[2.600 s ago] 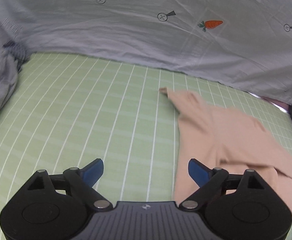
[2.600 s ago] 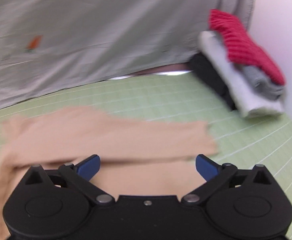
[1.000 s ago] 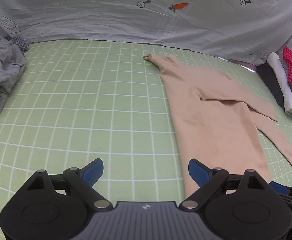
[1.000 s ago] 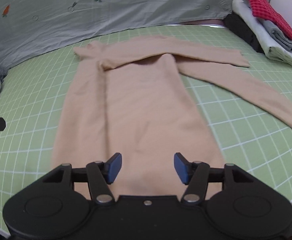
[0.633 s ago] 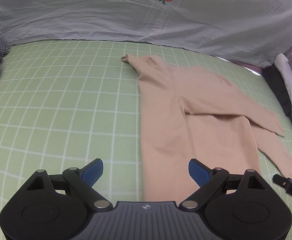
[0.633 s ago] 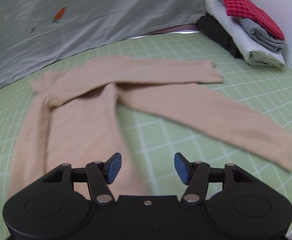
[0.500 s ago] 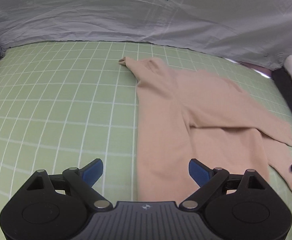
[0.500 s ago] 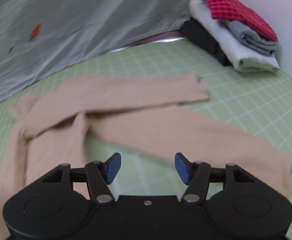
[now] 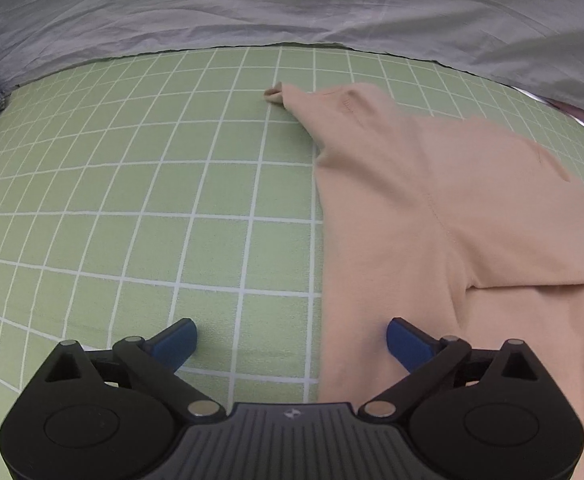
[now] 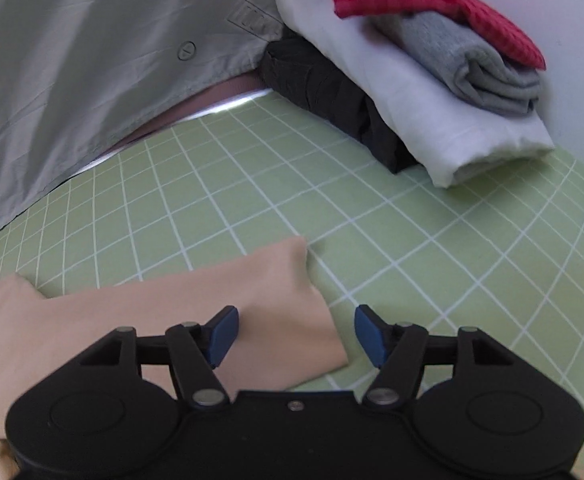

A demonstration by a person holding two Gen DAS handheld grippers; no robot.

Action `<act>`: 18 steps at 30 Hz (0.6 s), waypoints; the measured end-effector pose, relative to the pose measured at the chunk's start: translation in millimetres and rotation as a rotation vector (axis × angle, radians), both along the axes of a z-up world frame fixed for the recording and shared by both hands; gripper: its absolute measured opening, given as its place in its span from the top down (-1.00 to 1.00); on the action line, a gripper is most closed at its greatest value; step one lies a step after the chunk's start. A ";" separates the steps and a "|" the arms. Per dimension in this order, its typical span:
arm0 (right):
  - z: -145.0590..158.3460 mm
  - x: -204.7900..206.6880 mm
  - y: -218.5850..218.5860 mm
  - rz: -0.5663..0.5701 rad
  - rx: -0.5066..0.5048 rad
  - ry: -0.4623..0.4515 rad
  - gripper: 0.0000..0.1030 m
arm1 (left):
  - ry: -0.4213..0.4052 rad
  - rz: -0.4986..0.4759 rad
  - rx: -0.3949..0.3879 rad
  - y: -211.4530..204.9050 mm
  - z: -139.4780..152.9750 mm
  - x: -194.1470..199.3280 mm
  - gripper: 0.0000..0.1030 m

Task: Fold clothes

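1. Right gripper (image 10: 295, 334) hangs over the cuff end of the beige top's sleeve (image 10: 252, 292), its jaws closing with the cuff's corner under the gap and nothing pinched yet — you have the blue pads clear of the cloth.
2. Left gripper (image 9: 290, 342) stands spread wide and opening further, straddling the left edge of the beige top (image 9: 432, 208); one pad sits over the green mat (image 9: 132, 200), the other over the fabric, neither pressing.
3. Your step looks to be the sleeve fold: take the cuff close to its end, catching both layers, so the sleeve travels as one strip across the body.
4. Keep your left claw low on the body's edge as an anchor — thin knit is likely to slide on the smooth mat if the right pulls alone.
5. Lift only enough to clear the cloth beneath; a high carry probably drags the shoulder out of line.
6. White grid lines on the mat give you a straight reference for the fold.
7. A grey sheet (image 9: 252, 4) drapes behind the work area; a stack of folded clothes (image 10: 420, 80) — black, white, grey, red check — sits at the far right, well apart from the sleeve.
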State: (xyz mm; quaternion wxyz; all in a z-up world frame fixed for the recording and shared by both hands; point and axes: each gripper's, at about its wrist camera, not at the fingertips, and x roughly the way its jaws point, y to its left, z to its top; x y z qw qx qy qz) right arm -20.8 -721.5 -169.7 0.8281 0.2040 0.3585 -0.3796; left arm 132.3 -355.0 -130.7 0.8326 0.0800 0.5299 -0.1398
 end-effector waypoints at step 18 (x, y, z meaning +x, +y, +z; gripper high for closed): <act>111.5 -51.7 181.4 0.415 -0.176 -0.216 0.84 | -0.134 0.017 -0.140 60.8 82.6 -98.5 -0.96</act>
